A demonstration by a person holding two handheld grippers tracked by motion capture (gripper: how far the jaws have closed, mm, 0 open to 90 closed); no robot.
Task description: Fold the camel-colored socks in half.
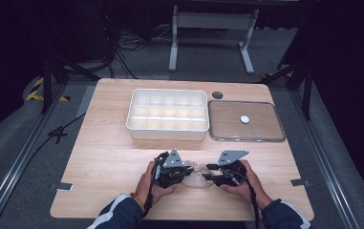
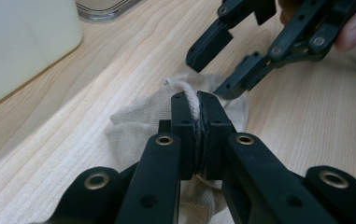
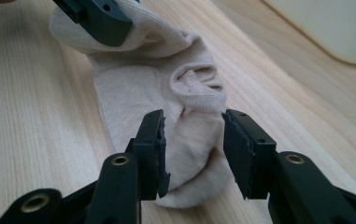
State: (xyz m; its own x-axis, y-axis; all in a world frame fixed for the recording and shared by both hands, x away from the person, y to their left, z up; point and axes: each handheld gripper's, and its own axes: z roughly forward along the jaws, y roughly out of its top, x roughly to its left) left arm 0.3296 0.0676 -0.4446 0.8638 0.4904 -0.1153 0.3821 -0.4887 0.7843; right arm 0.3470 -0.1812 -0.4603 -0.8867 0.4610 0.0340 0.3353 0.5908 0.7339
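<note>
High view: both hands near the front edge of the table (image 1: 112, 157), left gripper (image 1: 185, 172) and right gripper (image 1: 208, 172) facing each other over a pale sock (image 1: 196, 174), hard to resolve here. White compartment tray (image 1: 167, 114) and clear lid (image 1: 246, 120) sit well behind. Left gripper view: left jaws clamped tight on a sock fold (image 2: 192, 100). Right gripper view: right jaws part-open astride the sock (image 3: 166, 107), pads not pressing it.
</note>
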